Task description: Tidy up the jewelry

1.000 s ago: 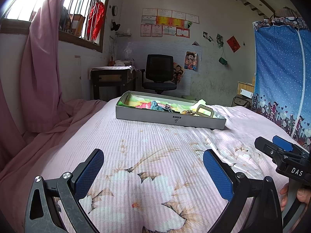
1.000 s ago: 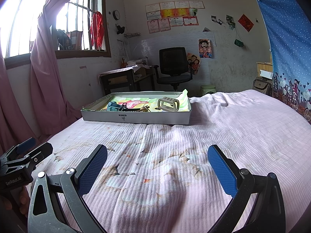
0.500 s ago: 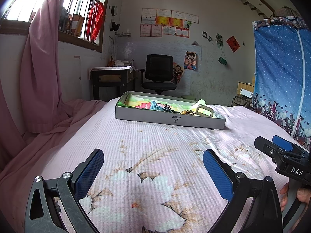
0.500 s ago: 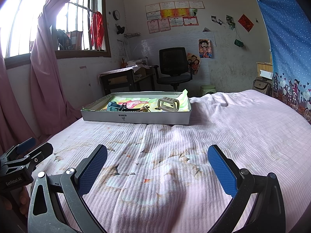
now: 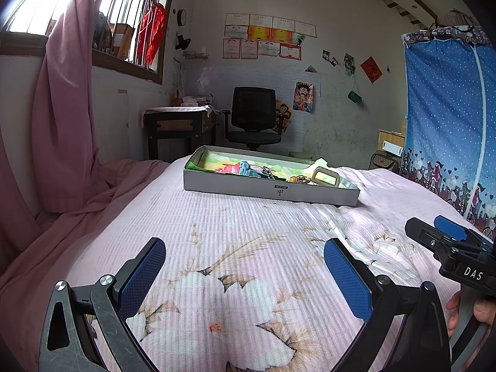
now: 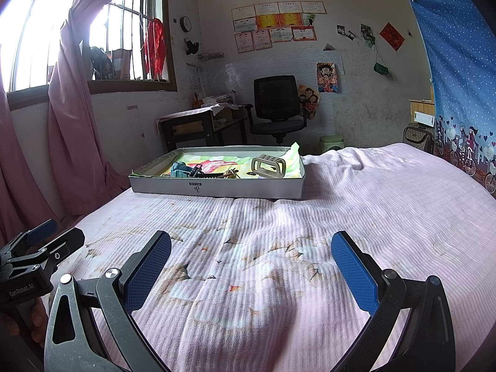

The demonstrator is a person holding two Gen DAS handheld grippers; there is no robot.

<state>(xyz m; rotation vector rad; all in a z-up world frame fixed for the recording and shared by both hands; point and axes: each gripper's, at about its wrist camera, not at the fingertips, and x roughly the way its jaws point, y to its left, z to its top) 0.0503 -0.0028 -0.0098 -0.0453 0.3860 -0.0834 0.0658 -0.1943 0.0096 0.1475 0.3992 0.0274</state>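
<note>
Our left tongs (image 5: pixel 245 276) and right tongs (image 6: pixel 251 274) both gape apart, empty, low over the bed (image 6: pixel 372 204). The jewelry (image 6: pixel 214 172) lies in the box (image 6: pixel 217 187) straight ahead toward the far edge, long axis crosswise; neither hand looks clearly nearer.

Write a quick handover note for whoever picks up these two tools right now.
Left tool: open, holding nothing, over the bedspread.
Right tool: open, holding nothing, beside it.
The grey tray sits further up the bed with a beige hair clip, a teal piece and small gold bits loose inside.
Done: nothing visible.
Left: reach the tray and sort the pieces.
</note>
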